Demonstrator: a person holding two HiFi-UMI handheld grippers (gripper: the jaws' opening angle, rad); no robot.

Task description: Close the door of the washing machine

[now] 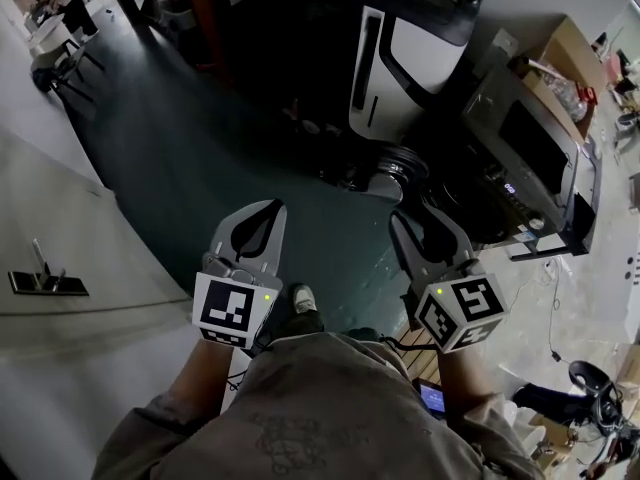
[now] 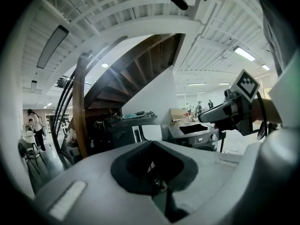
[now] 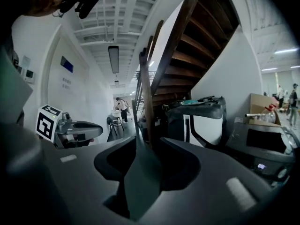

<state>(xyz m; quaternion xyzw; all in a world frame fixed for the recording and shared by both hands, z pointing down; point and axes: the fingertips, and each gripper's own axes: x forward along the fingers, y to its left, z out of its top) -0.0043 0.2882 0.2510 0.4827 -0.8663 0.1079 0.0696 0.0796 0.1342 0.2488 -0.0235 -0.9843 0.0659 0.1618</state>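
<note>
Left gripper [image 1: 268, 211] jaws pressed together, right gripper [image 1: 415, 220] jaws spread, both empty. Dark grey box-shaped washing machine [image 1: 530, 158] stands far right; door position unclear, so a blind reach may strike casing.

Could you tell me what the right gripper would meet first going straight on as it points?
Nothing close; the floor ahead looks free. Further on the right gripper would probably meet the wooden stair post, left of the washing machine; depth unclear.

Open dark floor [image 1: 190, 158] is left ahead. It is bounded at the right by the washing machine [image 1: 540, 168], ahead by a black-and-white appliance [image 1: 400, 68], and leftward by a white wall [image 1: 70, 218].
</note>
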